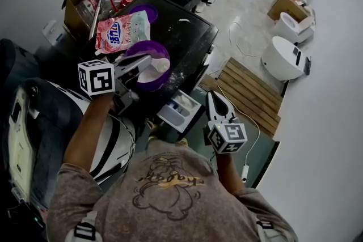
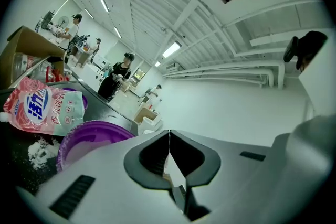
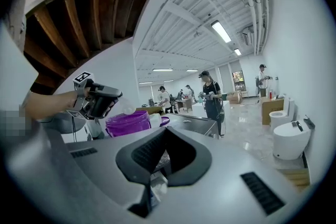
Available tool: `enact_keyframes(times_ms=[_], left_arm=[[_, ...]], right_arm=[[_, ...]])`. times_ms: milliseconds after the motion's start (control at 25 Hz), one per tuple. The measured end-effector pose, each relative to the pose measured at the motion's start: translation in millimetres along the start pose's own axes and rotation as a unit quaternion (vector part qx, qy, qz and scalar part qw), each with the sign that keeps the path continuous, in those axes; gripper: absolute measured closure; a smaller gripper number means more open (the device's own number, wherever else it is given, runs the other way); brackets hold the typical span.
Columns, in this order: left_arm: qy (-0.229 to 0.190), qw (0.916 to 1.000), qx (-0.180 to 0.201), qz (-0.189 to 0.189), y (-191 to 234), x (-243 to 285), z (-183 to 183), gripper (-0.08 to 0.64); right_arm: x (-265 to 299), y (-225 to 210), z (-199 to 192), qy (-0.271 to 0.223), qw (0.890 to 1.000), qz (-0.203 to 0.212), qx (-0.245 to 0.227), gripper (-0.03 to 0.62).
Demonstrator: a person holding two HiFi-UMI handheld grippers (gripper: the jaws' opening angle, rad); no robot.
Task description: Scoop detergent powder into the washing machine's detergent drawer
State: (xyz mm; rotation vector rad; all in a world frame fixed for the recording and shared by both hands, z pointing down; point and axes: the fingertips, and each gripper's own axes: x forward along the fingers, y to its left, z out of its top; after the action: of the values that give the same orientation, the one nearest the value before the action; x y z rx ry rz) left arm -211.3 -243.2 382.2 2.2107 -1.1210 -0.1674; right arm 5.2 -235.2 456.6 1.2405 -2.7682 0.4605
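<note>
On the washing machine top (image 1: 184,37), centre of the frame: a purple bowl (image 1: 163,52) sits just beside a pink detergent bag (image 1: 122,30) that lies flat toward the upper left. A little spilled powder (image 2: 39,149) dusts the dark surface near them.
Left hand-held gripper (image 1: 146,59): its jaws are pressed together on the handle of a pale scoop (image 1: 157,68). The scoop's cup sits over the bowl, with what looks like a heap of white powder in it.
Right hand-held gripper (image 1: 211,96): lower right of centre, jaws closed with nothing clamped (only a sliver of background shows behind the tips), held apart from bowl, bag and machine.
Detergent drawer (image 1: 180,110): pulled out of the machine's front, just below the bowl in the frame and between the two grippers. Its compartments face up, but from where I stand I cannot tell whether any powder is in them yet.
Step in hand: I'd say the scooping itself, with the cup loaded or nearly so at the bowl and nothing yet carried across.
Next move: as I judge it, lift the scoop clear of the bowl's rim, keep it level on the short trip down toward the drawer, then tip it only once the cup is squarely over a compartment. Any tilt on the way would add to the spill on the lid.
</note>
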Motion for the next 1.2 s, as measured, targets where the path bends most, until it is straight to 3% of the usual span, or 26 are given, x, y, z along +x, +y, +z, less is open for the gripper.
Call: enact_keyframes(times_ms=[400, 760, 1200], left_arm=[[0.016, 0.9995, 0.001, -0.029, -30, 41, -22, 0.537], [0.032, 0.9991, -0.002, -0.029, -49, 62, -64, 0.537], [0.044, 0.9986, -0.024, -0.014, -41, 68, -114, 0.537]], right_arm=[[-25, -27, -3, -0.001, 0.999, -0.043, 0.002, 0.592], [-47, -43, -10, 0.003, 0.997, -0.074, 0.004, 0.592], [-72, -54, -29, 0.015, 0.994, -0.105, 0.015, 0.592]])
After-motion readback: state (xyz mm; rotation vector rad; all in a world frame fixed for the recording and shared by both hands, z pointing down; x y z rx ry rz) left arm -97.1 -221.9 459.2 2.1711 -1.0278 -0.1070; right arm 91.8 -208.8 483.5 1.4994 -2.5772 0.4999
